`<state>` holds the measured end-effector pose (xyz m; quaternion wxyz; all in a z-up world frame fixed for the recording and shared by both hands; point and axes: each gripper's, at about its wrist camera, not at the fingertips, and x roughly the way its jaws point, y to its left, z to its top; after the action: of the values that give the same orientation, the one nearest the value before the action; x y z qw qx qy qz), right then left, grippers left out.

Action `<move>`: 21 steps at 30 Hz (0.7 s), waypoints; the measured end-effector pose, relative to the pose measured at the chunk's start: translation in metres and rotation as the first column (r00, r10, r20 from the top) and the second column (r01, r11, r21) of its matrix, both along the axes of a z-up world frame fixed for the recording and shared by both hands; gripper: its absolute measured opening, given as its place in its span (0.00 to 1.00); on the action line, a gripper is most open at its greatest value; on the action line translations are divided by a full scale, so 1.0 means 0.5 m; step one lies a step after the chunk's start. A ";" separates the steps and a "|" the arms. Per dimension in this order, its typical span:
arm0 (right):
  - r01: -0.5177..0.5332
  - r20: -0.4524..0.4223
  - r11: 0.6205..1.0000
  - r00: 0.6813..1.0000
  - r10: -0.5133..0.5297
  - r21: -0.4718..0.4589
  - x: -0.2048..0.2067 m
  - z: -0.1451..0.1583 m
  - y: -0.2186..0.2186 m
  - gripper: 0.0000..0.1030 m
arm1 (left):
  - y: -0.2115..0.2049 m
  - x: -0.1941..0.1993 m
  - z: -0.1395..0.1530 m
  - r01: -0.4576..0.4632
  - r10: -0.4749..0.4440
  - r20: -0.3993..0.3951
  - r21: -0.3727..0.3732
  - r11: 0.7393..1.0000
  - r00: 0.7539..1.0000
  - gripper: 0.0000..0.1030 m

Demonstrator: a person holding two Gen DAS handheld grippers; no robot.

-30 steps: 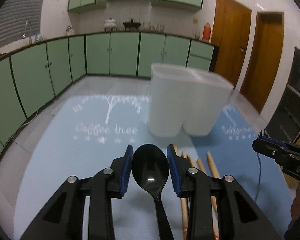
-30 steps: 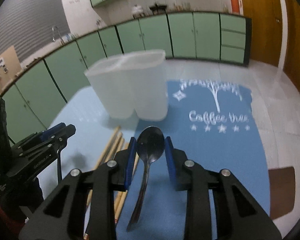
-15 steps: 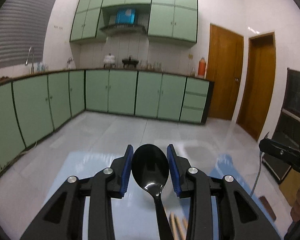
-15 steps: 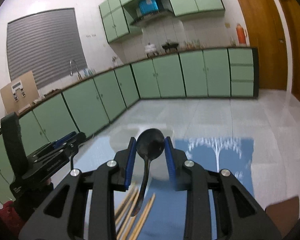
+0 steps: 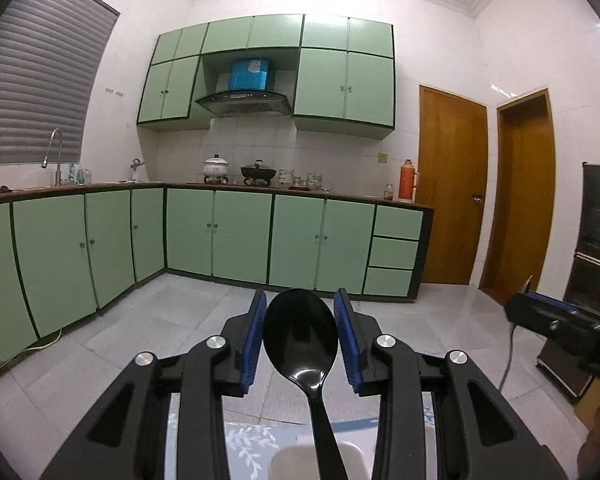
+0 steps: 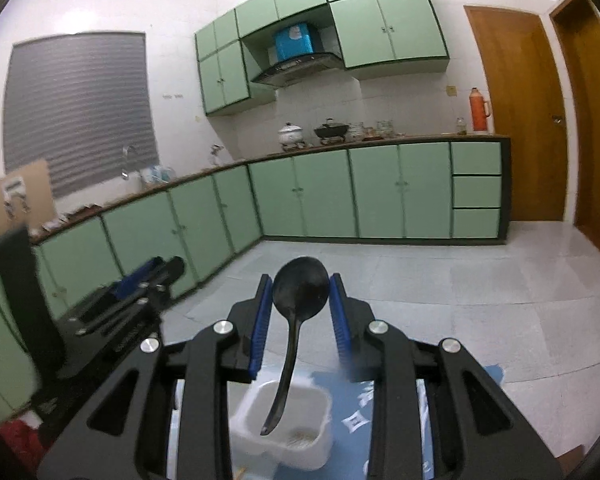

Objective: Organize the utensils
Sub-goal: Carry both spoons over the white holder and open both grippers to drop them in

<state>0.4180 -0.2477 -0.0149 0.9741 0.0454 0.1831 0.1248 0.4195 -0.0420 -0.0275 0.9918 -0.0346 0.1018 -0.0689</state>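
My left gripper (image 5: 300,336) is shut on a black spoon (image 5: 302,340), bowl end up between the blue pads, handle hanging down. Its handle points at the white holder's rim (image 5: 284,456) at the bottom edge. My right gripper (image 6: 300,312) is shut on a second black spoon (image 6: 298,292), held high. That handle hangs over the open white plastic utensil holder (image 6: 320,436) standing on the blue mat (image 6: 360,412). The left gripper shows in the right wrist view (image 6: 140,284), and the right gripper in the left wrist view (image 5: 548,320).
Green kitchen cabinets (image 5: 240,236) run along the far wall and the left side. Two wooden doors (image 5: 452,200) stand at the right. A dark cabinet (image 5: 596,248) is at the far right. Grey tiled floor (image 6: 420,280) lies beyond the table.
Both grippers have risen and tilted up with their spoons. The table and chopsticks have dropped out of view, and the holder now sits under the right spoon's handle.
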 end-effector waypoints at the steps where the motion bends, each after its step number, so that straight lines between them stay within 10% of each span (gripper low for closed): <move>1: 0.012 -0.013 1.000 1.000 -0.012 -0.015 0.021 -0.016 0.004 0.27 | -0.004 0.011 -0.008 -0.005 0.005 -0.002 0.006 1.000 1.000 0.33; 11: 0.001 -0.127 0.998 0.992 -0.009 -0.063 0.070 -0.136 0.042 0.27 | -0.010 0.036 -0.077 0.015 -0.013 -0.090 0.017 1.000 0.996 0.34; 21: 0.009 -0.133 1.000 0.991 -0.009 0.004 0.009 -0.121 0.014 0.41 | 0.028 -0.026 -0.063 0.013 -0.012 -0.091 0.002 1.000 0.996 0.42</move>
<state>0.4227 -0.2407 -0.0755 0.9602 0.0568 0.2471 0.1176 0.4065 -0.0281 -0.0591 0.9858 -0.0356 0.1471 -0.0734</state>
